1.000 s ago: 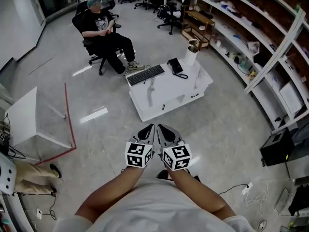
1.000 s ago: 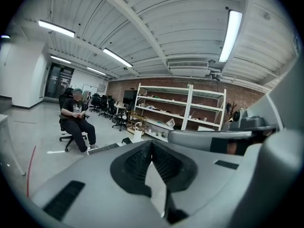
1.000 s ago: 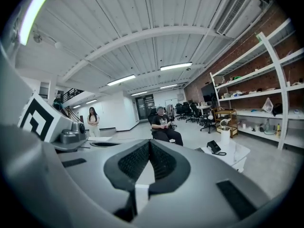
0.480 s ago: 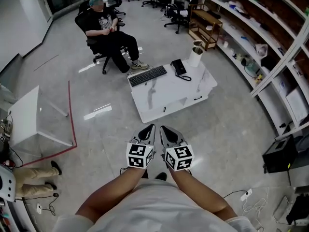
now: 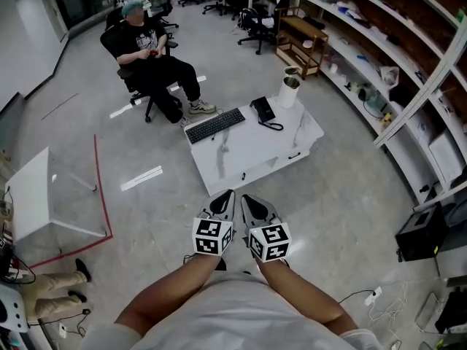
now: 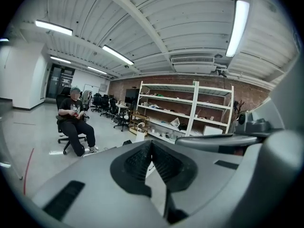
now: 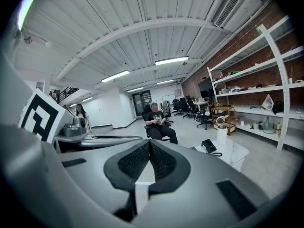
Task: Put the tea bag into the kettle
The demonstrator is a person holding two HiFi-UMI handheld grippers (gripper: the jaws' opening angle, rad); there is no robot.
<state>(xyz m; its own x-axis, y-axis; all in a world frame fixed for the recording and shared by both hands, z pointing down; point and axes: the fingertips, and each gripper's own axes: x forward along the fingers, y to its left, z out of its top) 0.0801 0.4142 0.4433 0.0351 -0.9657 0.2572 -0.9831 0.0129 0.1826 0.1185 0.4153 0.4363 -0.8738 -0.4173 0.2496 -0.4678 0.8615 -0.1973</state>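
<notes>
The left gripper (image 5: 227, 195) and the right gripper (image 5: 245, 198) are side by side, both with jaws closed on nothing. At 12 o'clock stands a low white table (image 5: 248, 152). A tall white cylindrical vessel (image 5: 289, 92) stands at its 1 o'clock corner; its contents cannot be seen.

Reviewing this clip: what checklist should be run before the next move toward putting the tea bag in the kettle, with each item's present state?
1. Left tongs free: shut, nothing between them. Ok.
2. Right tongs free: shut, nothing between them. Ok.
3. Kettle found: upright near the far corner of the table. Ok.
4. Tea bag found: too small to make out. Cannot tell.
5. Table within reach: bare floor lies between tongs and table. Not ok.
6. Kettle open on top: cannot tell.
</notes>
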